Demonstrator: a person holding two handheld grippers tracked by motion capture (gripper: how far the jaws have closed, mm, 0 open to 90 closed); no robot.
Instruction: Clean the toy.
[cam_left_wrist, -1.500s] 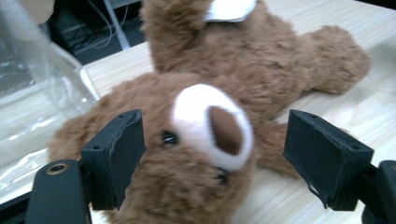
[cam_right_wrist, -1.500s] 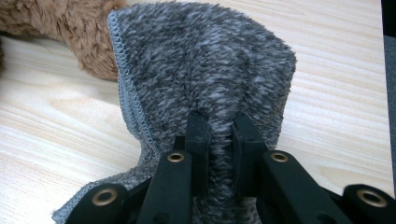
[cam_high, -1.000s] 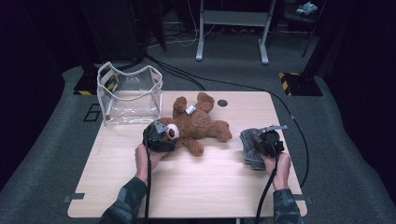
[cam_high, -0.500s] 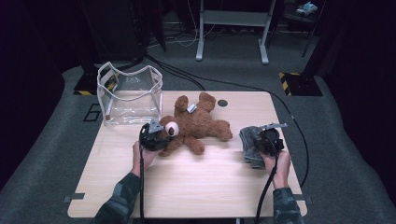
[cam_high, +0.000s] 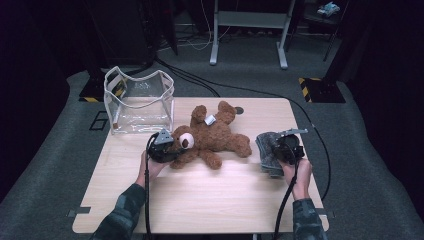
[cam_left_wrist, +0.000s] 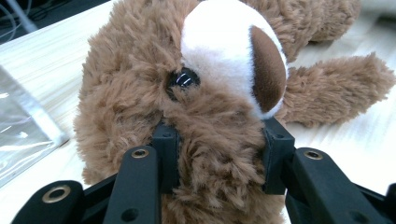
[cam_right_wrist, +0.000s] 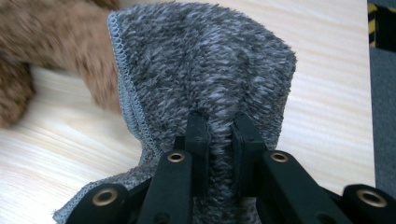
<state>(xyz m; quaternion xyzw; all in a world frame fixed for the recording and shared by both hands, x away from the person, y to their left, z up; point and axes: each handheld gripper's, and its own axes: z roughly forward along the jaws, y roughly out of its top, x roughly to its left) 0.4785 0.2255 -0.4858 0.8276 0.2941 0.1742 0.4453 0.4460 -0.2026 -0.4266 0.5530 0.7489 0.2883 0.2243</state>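
Left claw (cam_left_wrist: 217, 156) has just been closing on the teddy bear's (cam_left_wrist: 187, 93) head.

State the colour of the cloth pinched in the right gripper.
The cloth is flecked grey with a lighter grey stitched edge, clearest in the right gripper view.

My fluffy brown plush teddy bear (cam_left_wrist: 140, 93) has a white muzzle, a darker brown nose and a glossy black eye. The fuzzy knitted cloth (cam_right_wrist: 205, 70) is mottled grey and white, edged in plain grey stitching. Both lie on the pale wood-grain table (cam_high: 210, 200), near a clear plastic bag (cam_high: 140, 102) with white trim.
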